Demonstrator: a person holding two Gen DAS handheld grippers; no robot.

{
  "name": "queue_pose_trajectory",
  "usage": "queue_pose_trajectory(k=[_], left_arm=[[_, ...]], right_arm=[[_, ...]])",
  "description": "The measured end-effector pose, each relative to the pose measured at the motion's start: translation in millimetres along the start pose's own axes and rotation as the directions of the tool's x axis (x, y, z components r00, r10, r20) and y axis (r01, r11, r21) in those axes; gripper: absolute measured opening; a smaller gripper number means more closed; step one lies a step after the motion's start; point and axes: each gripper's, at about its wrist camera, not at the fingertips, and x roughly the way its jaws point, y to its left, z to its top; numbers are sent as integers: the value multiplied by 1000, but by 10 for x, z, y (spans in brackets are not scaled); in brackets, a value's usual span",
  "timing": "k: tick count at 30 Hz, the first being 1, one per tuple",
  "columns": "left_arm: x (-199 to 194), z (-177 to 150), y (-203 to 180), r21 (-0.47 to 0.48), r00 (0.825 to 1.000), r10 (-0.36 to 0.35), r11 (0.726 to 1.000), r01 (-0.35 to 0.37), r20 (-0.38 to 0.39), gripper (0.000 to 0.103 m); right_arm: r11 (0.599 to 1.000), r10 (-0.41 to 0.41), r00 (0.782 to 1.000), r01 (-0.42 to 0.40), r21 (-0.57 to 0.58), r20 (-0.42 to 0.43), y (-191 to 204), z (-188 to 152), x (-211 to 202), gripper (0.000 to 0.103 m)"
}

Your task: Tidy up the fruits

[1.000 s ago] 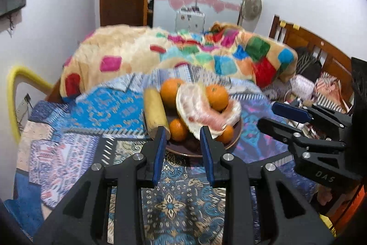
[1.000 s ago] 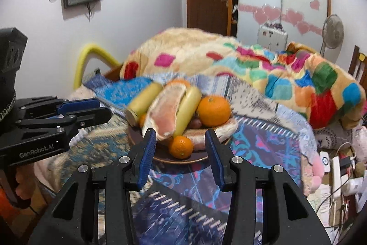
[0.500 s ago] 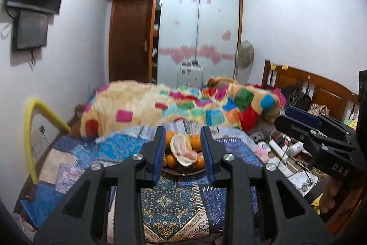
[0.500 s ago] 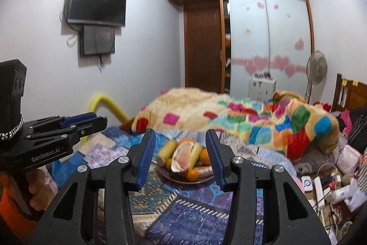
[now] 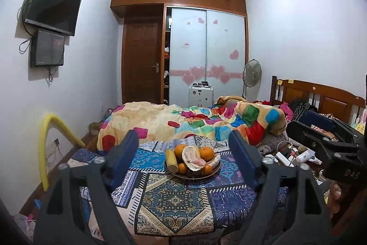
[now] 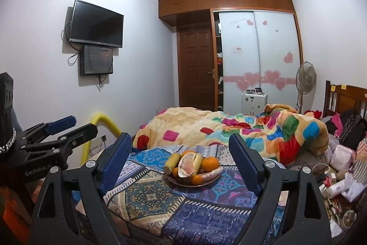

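A brown plate [image 5: 176, 173] sits on a round table with a patterned cloth [image 5: 176, 199]. It holds several oranges [image 5: 206, 153], a peeled pomelo half [image 5: 191, 156] and yellow bananas [image 5: 171, 160]. The plate [image 6: 181, 183] shows in the right wrist view too, with an orange [image 6: 210, 163] and the pomelo [image 6: 187, 164]. My left gripper [image 5: 183, 157] is open wide and empty, well back from the plate. My right gripper [image 6: 181, 160] is open wide and empty, also well back. Each gripper shows in the other's view: the right one [image 5: 321, 137], the left one [image 6: 57, 132].
A bed with a colourful patchwork quilt [image 5: 195, 121] lies behind the table. A yellow curved tube [image 5: 45, 141] stands at the left wall. Clutter of bottles and cables [image 5: 289, 155] lies to the right. A fan [image 5: 252, 75], wardrobe and door stand at the back.
Both grippers have pulled back far from the plate and risen, so the whole room shows. Both jaws have opened much wider. The fruit on the plate has not moved.
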Motion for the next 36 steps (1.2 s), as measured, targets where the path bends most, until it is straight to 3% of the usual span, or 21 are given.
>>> queue_pose_trajectory(k=[4,13,36], left_arm=[[-25,-15,20,-2,1000,10,1000,-10,7,91],[-64,-51,-13,8,1000,14,1000,-14,23,102],[-4,-78,16,-13,1000,28,1000,-28,11,103]], right_arm=[[1000,-26,1000,26,4,12,0,-16,-52,103],[998,-55,998,55,-5,31,33,-46,-128,103],[999,-51,998,52,-14,39,101,-50,-170,103]])
